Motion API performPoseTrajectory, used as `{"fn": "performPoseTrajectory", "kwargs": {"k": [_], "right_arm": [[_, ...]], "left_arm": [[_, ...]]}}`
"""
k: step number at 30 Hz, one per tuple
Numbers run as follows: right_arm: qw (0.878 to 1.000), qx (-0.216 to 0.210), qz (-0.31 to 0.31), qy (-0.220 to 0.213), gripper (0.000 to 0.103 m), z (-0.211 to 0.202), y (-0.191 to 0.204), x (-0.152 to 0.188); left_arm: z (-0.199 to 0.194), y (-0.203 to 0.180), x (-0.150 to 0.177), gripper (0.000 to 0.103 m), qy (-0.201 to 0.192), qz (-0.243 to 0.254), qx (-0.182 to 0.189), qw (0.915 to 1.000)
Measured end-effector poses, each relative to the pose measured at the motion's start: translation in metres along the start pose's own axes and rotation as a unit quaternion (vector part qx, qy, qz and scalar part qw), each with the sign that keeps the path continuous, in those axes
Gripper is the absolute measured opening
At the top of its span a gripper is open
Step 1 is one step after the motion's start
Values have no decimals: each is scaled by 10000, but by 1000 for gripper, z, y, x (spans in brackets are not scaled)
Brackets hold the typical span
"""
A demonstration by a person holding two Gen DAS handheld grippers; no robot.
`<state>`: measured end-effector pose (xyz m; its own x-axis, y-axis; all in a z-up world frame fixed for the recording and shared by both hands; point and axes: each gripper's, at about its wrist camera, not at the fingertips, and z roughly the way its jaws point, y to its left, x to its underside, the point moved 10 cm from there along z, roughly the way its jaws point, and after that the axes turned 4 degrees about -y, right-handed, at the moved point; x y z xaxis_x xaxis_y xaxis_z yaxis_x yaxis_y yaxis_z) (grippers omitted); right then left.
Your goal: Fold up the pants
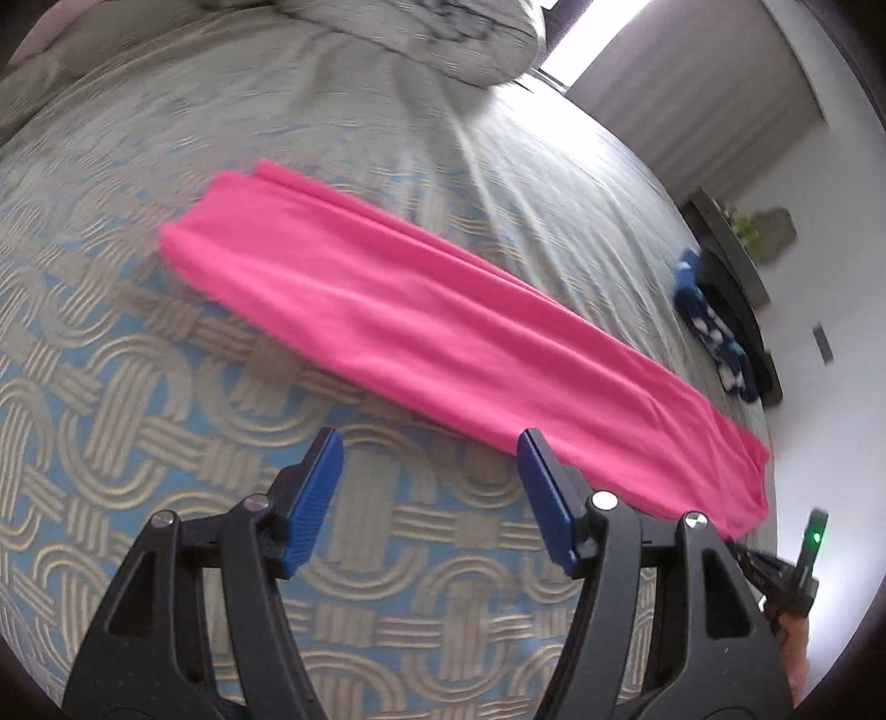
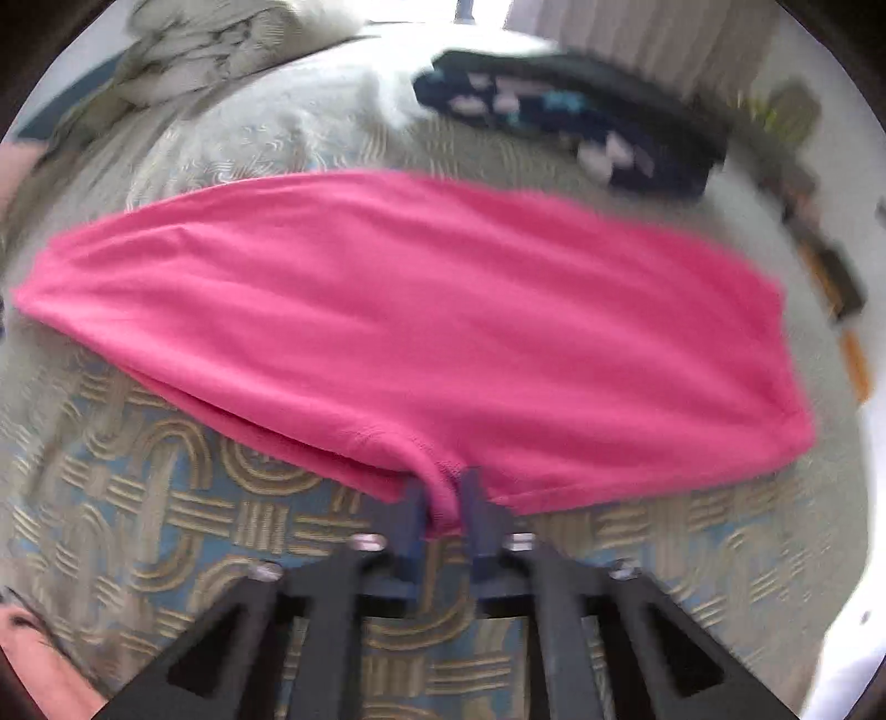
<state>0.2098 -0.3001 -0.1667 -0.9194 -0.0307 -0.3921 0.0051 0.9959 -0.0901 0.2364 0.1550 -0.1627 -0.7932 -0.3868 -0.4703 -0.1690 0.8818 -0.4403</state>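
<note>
Lengthwise, the pink pants (image 1: 421, 327) lie folded into one long narrow band on the patterned bedspread (image 1: 138, 387), and in the left wrist view their long axis runs on a slant: one end lies far ahead of the left tongs and to the left, toward the pillows (image 1: 443, 39), and the other end comes down close beside the tongs on the right, near the edge of the bed. The band lies flat, with a few long creases running along it, and its near long edge passes just ahead of the right-hand blue pad (image 1: 545, 498). The left tongs (image 1: 429, 443) stand wide apart with nothing between the pads, over bare bedspread just short of the cloth; whether they touch the cover I cannot tell. At the near right end of the band, a part of the other tool shows, with a green light on it. In the right wrist view, which is blurred, the pants (image 2: 421, 315) stretch across the picture from left to right, directly ahead of the right tongs (image 2: 443, 498). These are closed tight on a pinch of the near pink edge, where the cloth bunches into a small fold between the two pads. Farther off, beyond the pants and to the right of both tongs, a dark blue patterned garment (image 2: 559, 127) lies near the far edge of the bed. A grey curtain (image 1: 692, 99) hangs past that, beside a bright window.
</note>
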Motion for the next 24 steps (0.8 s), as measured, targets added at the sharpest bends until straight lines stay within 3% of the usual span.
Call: {"fn": "performPoseTrajectory", "kwargs": {"k": [4, 8, 12, 15, 24], "right_arm": [[9998, -190, 40, 67, 1, -19, 1, 12], [9995, 0, 235, 233, 1, -16, -18, 21], [9974, -541, 466, -14, 10, -31, -10, 15], [9987, -448, 129, -196, 26, -37, 5, 3], [9987, -488, -172, -19, 37, -20, 31, -9]], "left_arm": [[-5, 24, -6, 66, -107, -156, -115, 9998], [-5, 44, -12, 66, -126, -390, -158, 9990], [-6, 53, -18, 68, -133, -455, -215, 9986], [-5, 66, -18, 70, -68, -712, -261, 9971], [12, 89, -42, 70, -40, -1313, -96, 9913]]}}
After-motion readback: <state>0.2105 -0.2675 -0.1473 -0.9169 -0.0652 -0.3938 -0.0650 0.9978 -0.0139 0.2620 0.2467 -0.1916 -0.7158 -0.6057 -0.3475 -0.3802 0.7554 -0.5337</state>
